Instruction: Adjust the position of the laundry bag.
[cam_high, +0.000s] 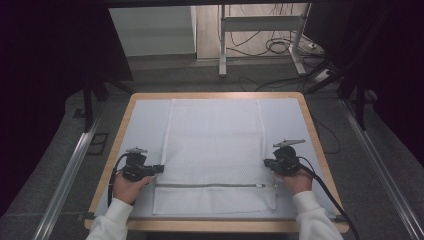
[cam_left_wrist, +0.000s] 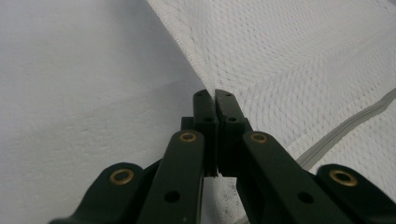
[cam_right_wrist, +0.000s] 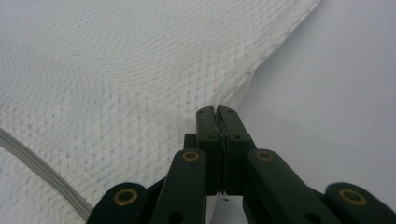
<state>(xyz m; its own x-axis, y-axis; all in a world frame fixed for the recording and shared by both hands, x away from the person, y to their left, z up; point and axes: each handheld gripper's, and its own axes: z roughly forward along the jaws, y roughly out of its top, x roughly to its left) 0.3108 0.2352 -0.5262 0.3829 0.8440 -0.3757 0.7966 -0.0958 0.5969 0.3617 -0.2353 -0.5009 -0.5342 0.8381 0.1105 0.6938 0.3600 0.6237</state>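
A white mesh bag (cam_high: 215, 145) lies flat in the middle of the table, its grey zipper (cam_high: 215, 185) running across near the front edge. My left gripper (cam_high: 160, 168) is at the bag's left edge, just above the zipper line. In the left gripper view the left gripper (cam_left_wrist: 215, 95) is shut, with the hem of the mesh bag (cam_left_wrist: 289, 60) running in between the jaws. My right gripper (cam_high: 266, 162) is at the bag's right edge. In the right gripper view the right gripper (cam_right_wrist: 217, 111) is shut, pinching the edge of the mesh bag (cam_right_wrist: 116, 70), and the fabric lifts slightly there.
The table (cam_high: 220, 226) has a wooden rim and a pale cover (cam_high: 145, 120) under the bag. Metal rails (cam_high: 70, 170) run along the floor on both sides. Behind the table stand a metal frame (cam_high: 260, 40) and loose cables (cam_high: 280, 47).
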